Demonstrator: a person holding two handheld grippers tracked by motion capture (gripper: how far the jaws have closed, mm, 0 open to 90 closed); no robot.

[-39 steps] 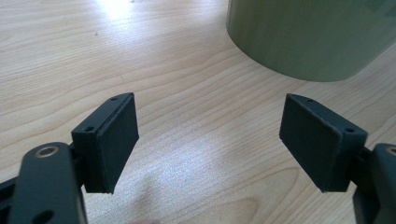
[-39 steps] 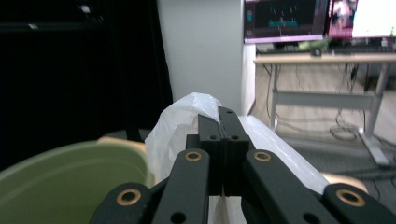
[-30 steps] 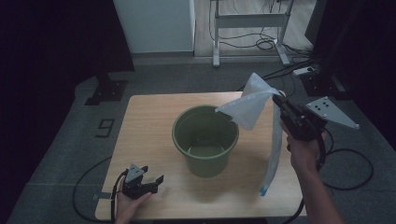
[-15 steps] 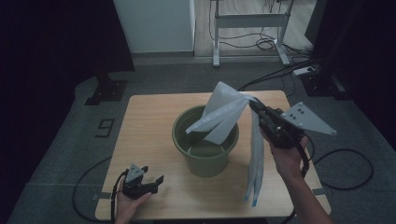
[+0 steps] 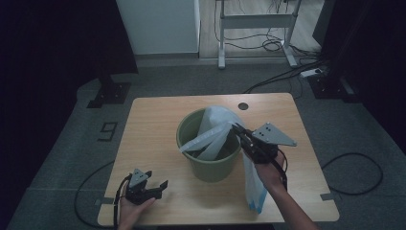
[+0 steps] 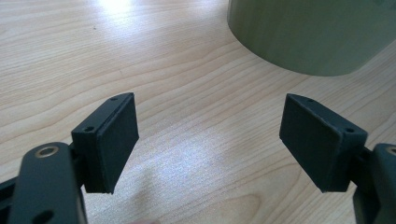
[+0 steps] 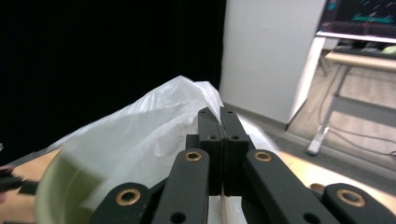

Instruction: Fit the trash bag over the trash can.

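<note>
My left hand-held gripper rests spread wide near the counter's near-left corner, holding nothing. Farther in, my right hand-held gripper pinches the white plastic bag over the green bin. I'd lower the bag's mouth inside, then have the left one catch the opposite rim.

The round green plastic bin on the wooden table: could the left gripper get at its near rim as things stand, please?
Probably yes. The left gripper rests on the wooden table with jaws open, bare wood between it and the green bin. The white plastic bag and right gripper occupy the bin's far and right side.
</note>
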